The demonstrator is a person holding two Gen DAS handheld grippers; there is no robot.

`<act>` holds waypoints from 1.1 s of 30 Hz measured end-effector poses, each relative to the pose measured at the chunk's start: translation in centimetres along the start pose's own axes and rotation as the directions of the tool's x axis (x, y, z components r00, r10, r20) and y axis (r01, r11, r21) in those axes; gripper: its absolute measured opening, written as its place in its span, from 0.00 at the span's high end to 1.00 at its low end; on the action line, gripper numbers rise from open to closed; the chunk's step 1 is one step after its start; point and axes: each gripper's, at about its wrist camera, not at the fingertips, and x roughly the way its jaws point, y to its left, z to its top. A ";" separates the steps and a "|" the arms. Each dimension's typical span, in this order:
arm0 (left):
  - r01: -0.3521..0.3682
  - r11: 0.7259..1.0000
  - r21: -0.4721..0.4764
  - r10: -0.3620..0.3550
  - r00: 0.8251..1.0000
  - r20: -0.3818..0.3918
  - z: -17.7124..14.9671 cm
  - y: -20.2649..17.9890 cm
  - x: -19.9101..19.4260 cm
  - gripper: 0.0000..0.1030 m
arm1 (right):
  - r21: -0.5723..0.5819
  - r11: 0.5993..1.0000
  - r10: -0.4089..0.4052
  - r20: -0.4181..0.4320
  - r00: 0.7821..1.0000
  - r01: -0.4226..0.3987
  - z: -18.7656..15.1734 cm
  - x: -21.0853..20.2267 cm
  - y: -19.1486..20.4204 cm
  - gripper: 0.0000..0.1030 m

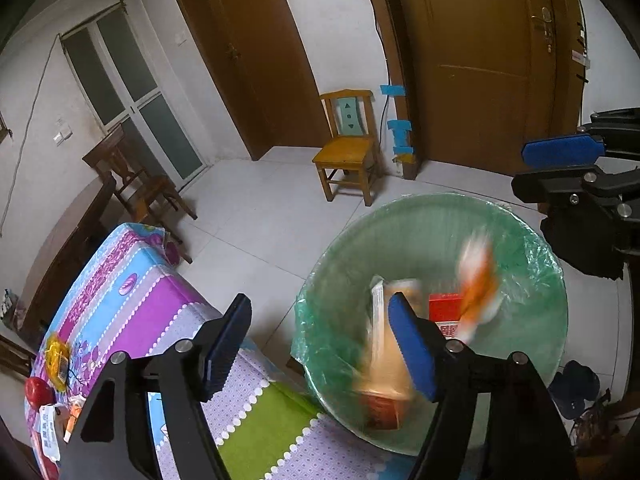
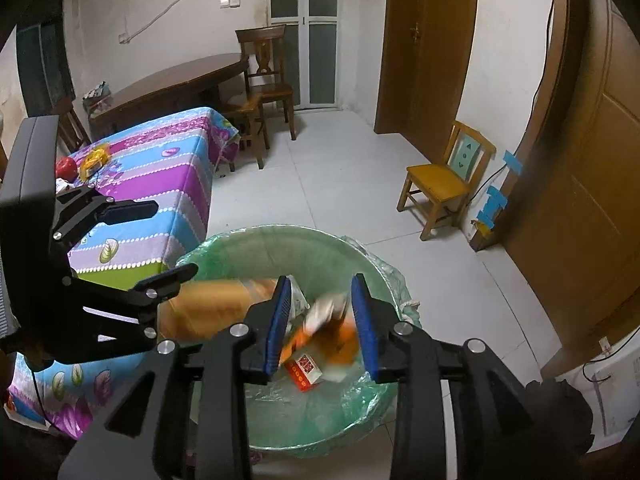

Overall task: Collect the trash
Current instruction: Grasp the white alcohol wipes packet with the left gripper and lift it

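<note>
Over green-lined bin (image 2: 360, 248): both grippers, left (image 1: 320, 344) and right (image 2: 322, 320), released; tan carton (image 1: 384, 364) and orange wrapper (image 2: 320, 340) blurred, dropping inside; red box (image 2: 306, 372) at bottom. Left: yellow packet (image 1: 56, 360) and litter on table (image 1: 160, 300).

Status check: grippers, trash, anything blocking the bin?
Left gripper and right gripper open over bin. Orange wrapper and tan box blurred, apparently dropping in. Nothing blocking.
</note>
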 end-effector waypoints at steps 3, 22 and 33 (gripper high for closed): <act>-0.001 1.000 0.005 0.001 1.000 0.005 0.0 0.0 0.0 0.30 | -0.004 1.000 -0.007 0.001 1.000 0.007 -0.1 -0.1 0.0 0.71; -0.130 0.972 -0.195 0.129 0.991 -0.018 -8.0 6.3 -4.8 0.28 | -0.010 0.998 -0.056 0.295 0.954 0.062 -2.5 -4.6 5.5 0.71; -0.277 0.843 -0.461 0.260 0.960 -0.102 -20.0 19.3 -12.5 0.27 | -0.069 0.979 0.203 0.299 0.933 -0.191 -5.0 -3.3 14.2 0.56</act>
